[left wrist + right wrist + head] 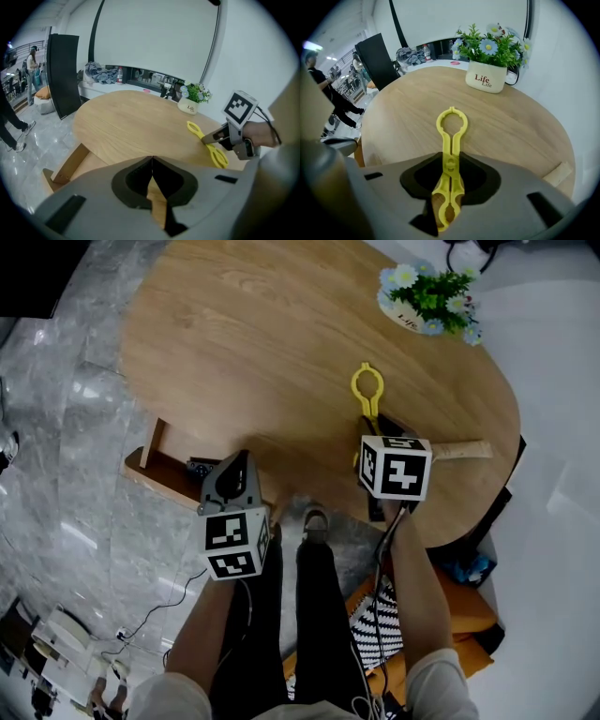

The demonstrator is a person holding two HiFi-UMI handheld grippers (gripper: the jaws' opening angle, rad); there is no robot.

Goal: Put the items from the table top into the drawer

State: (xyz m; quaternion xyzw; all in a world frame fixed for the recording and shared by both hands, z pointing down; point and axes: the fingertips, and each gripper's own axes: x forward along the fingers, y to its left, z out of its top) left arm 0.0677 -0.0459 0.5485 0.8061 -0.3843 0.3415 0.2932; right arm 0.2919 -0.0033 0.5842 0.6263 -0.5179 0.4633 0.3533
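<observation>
Grab step: your right gripper (450,158) pinches the yellow tongs (451,123), flat on the table (281,343). Left gripper (152,161) is pressed together, empty, by the open drawer (167,476). Next: lift and carry them there.

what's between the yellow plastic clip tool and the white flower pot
Nothing: in the right gripper view only bare wooden table top separates the yellow plastic clip tool from the white flower pot.

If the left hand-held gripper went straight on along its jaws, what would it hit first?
Most likely the wooden table top, just past its near edge. The left hand-held gripper, jaws shut and empty, has nothing else ahead, though depth is uncertain.
</observation>
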